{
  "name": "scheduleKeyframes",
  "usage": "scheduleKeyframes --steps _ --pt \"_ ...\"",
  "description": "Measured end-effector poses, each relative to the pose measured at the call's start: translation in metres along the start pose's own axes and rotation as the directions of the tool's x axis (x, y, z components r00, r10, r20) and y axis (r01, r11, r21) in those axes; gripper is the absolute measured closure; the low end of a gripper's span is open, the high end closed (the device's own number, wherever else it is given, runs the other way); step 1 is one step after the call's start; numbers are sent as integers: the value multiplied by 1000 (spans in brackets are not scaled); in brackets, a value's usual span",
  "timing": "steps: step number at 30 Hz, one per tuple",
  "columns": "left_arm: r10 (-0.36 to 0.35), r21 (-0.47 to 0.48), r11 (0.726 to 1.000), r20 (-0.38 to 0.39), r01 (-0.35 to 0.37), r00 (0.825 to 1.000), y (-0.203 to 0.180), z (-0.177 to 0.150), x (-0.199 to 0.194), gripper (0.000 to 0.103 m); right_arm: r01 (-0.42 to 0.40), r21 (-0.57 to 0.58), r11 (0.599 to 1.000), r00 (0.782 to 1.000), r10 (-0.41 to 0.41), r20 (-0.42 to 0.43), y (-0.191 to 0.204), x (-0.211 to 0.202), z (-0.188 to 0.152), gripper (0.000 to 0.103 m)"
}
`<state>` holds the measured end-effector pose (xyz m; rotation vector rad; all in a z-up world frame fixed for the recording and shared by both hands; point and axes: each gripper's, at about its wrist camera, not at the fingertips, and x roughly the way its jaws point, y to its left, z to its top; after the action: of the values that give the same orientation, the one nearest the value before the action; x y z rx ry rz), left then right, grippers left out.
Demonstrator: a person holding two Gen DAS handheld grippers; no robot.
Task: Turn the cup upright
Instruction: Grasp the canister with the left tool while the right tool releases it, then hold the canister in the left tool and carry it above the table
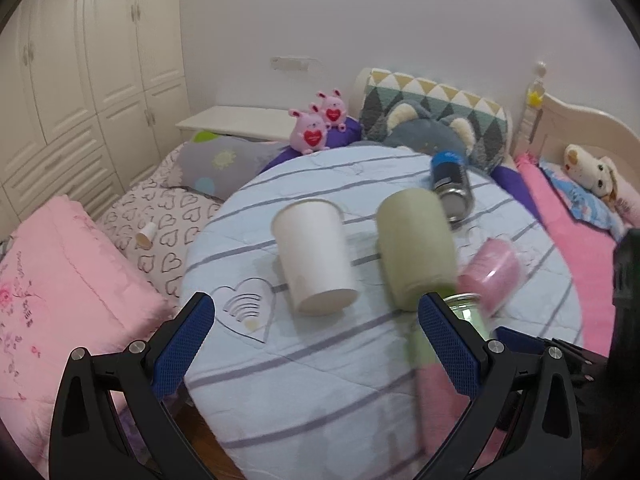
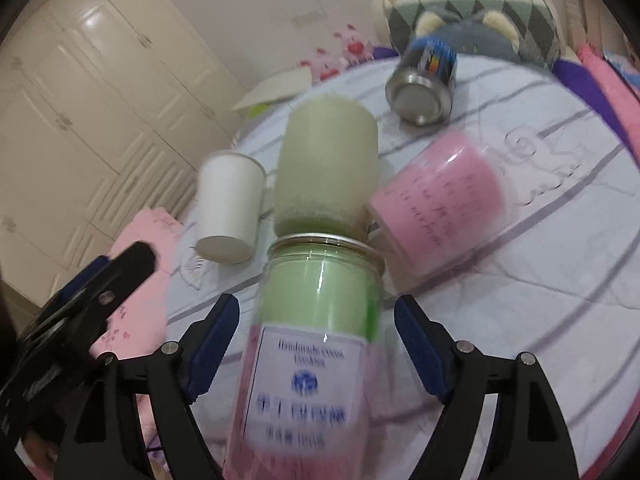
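On the round table [image 1: 360, 400] with its striped blue cloth, the left gripper [image 1: 316, 328] hovered low with its blue-padded fingers [image 1: 184, 344] spread wide, holding nothing. Just ahead of it the white paper cup [image 1: 314, 254] lay on its side, its open mouth turned away toward the bed. To its right a pale green cup [image 1: 414, 248] also lay tipped, and beyond it a dark spray can [image 1: 450, 184]. A pink jar [image 1: 492, 272] lay farther right. The right gripper [image 2: 318, 340] stood with its fingers [image 2: 420, 348] parted around a clear jar with green filling [image 2: 320, 312]; contact could not be judged.
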<state>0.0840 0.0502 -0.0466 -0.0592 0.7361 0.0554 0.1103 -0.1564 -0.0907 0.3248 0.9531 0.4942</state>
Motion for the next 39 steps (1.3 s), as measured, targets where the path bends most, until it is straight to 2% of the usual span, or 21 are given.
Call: scheduleKeyframes --steps 3,5,8,14,18,20,24,27,39 --pt "-37 -4 999 -26 37 999 -11 0 -1 0 21 -50 999 999 -19 37 0 -24 -5 22" --pt "-63 4 998 -75 63 995 -23 -1 6 0 74 -85 994 996 -69 57 -4 -35 -6 22" --pt "-67 11 998 -127 69 990 -41 -4 15 0 157 -122 980 984 -145 101 -10 -50 -11 22" --pt "-57 42 997 -179 65 982 -76 -11 30 0 245 -154 957 965 -224 139 -32 -63 -9 21" --pt "-21 55 998 -186 32 982 -89 -12 37 0 231 -173 957 969 -210 133 -42 -55 -4 21" --pt "3 70 997 -192 11 981 -95 -13 42 0 249 -198 948 965 -225 139 -47 -54 -2 21" --pt "16 84 996 -226 3 974 -106 -16 54 0 292 -232 928 954 -266 137 -54 -52 -3 21" --pt "22 93 996 -244 1 970 -112 -17 59 0 281 -225 933 957 -256 133 -61 -53 -2 21" --pt "18 107 994 -357 21 934 -118 -17 74 1 257 -210 944 963 -232 134 -70 -56 0 21"
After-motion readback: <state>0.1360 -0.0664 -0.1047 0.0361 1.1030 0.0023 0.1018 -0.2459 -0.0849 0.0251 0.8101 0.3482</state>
